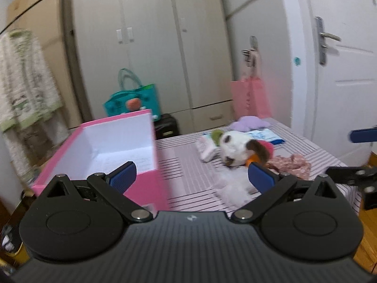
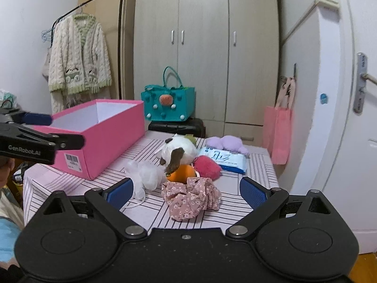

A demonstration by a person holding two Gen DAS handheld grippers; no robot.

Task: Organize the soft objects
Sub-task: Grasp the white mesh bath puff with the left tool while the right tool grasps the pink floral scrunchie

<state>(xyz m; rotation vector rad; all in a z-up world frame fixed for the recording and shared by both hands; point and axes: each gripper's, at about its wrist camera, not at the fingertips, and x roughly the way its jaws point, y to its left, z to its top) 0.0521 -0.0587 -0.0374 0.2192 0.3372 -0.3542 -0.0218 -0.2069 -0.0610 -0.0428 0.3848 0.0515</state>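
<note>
An open pink box [image 2: 106,139] with a white inside stands on the left of the striped table [image 2: 70,188]. Right of it lies a heap: a white and brown plush dog [image 2: 179,151], a white mesh puff [image 2: 146,174], an orange ball [image 2: 182,173], a red fuzzy piece [image 2: 207,166], a purple plush [image 2: 226,142] and a wipes pack [image 2: 223,159]. A floral cloth [image 2: 193,198] lies bunched just ahead of my open right gripper [image 2: 186,192]. My left gripper [image 1: 193,175] is open and holds nothing, with the pink box [image 1: 106,141] at its left finger and the plush dog [image 1: 235,146] ahead on the right.
A teal felt bag [image 2: 168,103] sits on a black case [image 2: 176,125] behind the table. A pink paper bag [image 2: 278,134] hangs by the white door [image 2: 341,118]. A knitted cardigan [image 2: 80,56] hangs on a rack at the left, beside the wardrobe [image 2: 202,47].
</note>
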